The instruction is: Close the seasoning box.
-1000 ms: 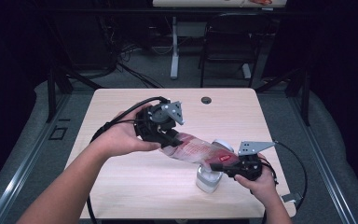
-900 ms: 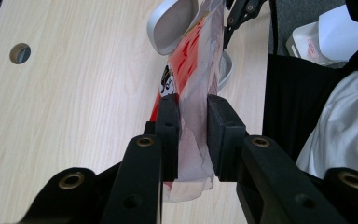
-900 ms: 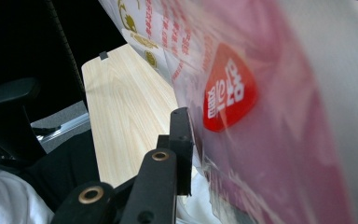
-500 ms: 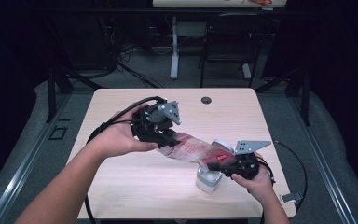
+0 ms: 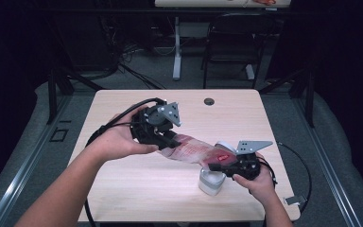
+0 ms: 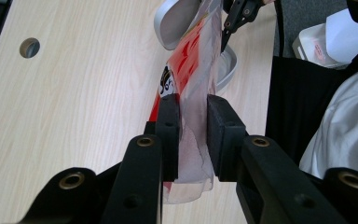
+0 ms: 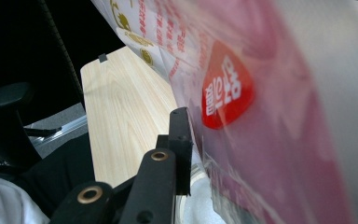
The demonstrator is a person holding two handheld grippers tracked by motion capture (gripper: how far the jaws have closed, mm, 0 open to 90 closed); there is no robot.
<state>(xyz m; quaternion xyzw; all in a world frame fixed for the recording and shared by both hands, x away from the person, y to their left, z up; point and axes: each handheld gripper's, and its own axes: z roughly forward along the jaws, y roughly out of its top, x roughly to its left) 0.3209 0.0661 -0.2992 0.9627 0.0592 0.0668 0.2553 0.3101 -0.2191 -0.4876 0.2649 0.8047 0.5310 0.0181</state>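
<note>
Down at the lower right of the high view, the right gripper (image 5: 216, 165) has its fingers clamped on one end of the red-and-clear plastic bag (image 5: 194, 150), right above a small metal bin (image 5: 211, 182) standing on the surface (image 5: 137, 189). In the right gripper view the bag (image 7: 261, 116) fills the right side, pressed against the one finger (image 7: 182, 149) on show. Moving up and left, the bag hangs stretched between both hands, off the surface. At centre left, the left gripper (image 5: 168, 142) pinches the other end; in the left gripper view its fingers (image 6: 168, 135) sit narrow, both pads on the bag (image 6: 193, 93). Farther back, a round hole (image 5: 209, 101) near the surface's far edge.
</note>
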